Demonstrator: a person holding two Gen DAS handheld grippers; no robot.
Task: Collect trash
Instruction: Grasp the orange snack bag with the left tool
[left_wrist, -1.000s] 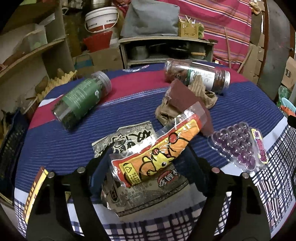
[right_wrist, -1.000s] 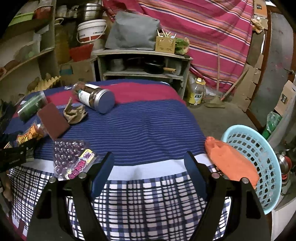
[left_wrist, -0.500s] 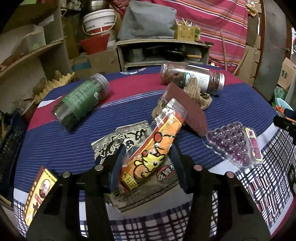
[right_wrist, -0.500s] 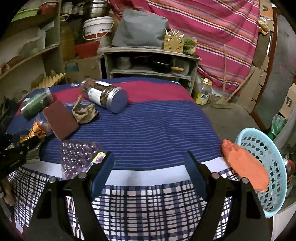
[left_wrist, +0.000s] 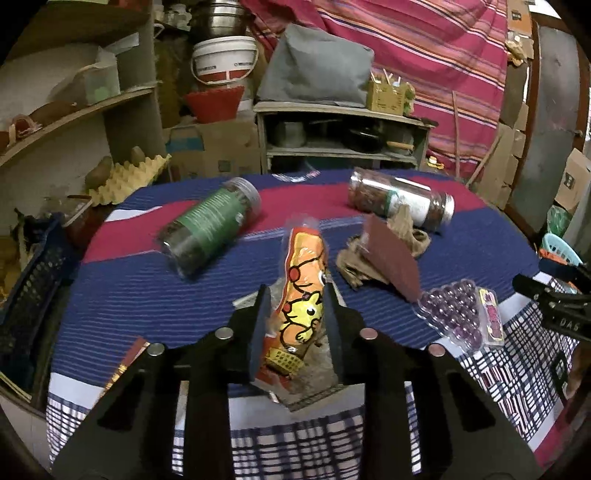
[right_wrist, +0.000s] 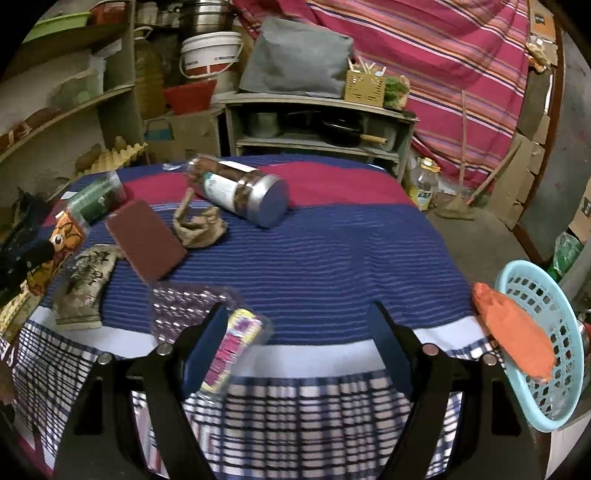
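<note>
"Can anything be read here?"

"Very little. In the left wrist view, at three o'clock, pale letters on the black body of the right gripper (left_wrist: 529, 272) read roughly 'DAS'. The last character may be a 6."

"And the white bucket (left_wrist: 224, 59) at twelve o'clock?"

"It has a line of print, too small to read."

"The wrappers?"

"The orange snack packet (left_wrist: 303, 295) shows a yellow cartoon figure but no legible words. In the right wrist view, the grey wrapper (right_wrist: 85, 282) at nine o'clock bears black brush characters, blurred. The label on the candy tray (right_wrist: 177, 306) is smeared. The print on the green-labelled jar (left_wrist: 214, 225) and the white-labelled jar (left_wrist: 404, 202) is too fine."
</note>
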